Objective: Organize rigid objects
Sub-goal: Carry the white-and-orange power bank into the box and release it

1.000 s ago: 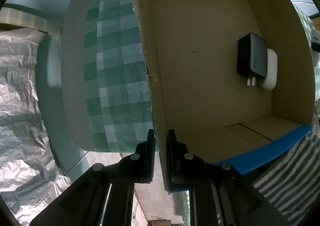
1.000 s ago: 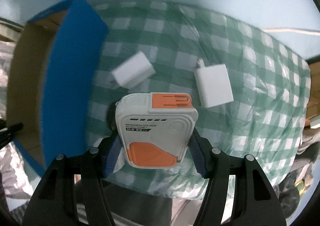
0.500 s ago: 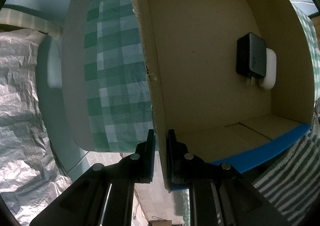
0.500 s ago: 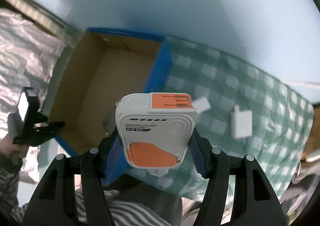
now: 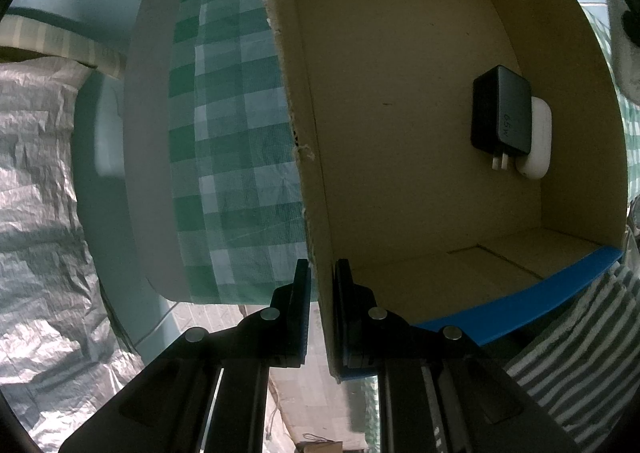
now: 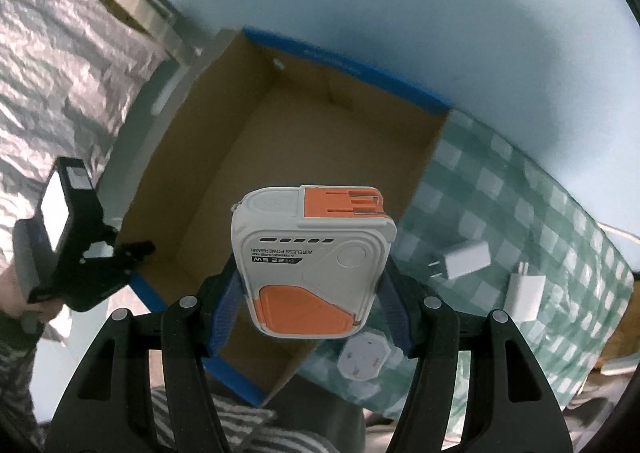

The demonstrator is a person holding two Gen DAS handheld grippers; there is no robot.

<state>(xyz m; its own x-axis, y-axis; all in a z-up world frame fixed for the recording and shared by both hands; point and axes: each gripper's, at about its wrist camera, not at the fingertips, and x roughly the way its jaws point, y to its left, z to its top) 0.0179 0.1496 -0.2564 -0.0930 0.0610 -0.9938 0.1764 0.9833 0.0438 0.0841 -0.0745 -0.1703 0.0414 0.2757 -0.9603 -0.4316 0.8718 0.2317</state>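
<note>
1. Our left gripper (image 5: pixel 322 285): jaws clamped on the side wall of the cardboard box (image 5: pixel 400 133).
2. Our right gripper (image 6: pixel 312 293): jaws closed on the white-and-orange power bank (image 6: pixel 312 253), held above the open box.
3. Inside the box, ahead and right of our left jaws: black charger (image 5: pixel 500 113) touching a white charger (image 5: pixel 538 141).
4. On the checked cloth (image 6: pixel 520 193), right of our right jaws: two white adapters (image 6: pixel 466 259), (image 6: pixel 524 295); a white plug (image 6: pixel 364 359) just below them.
</note>
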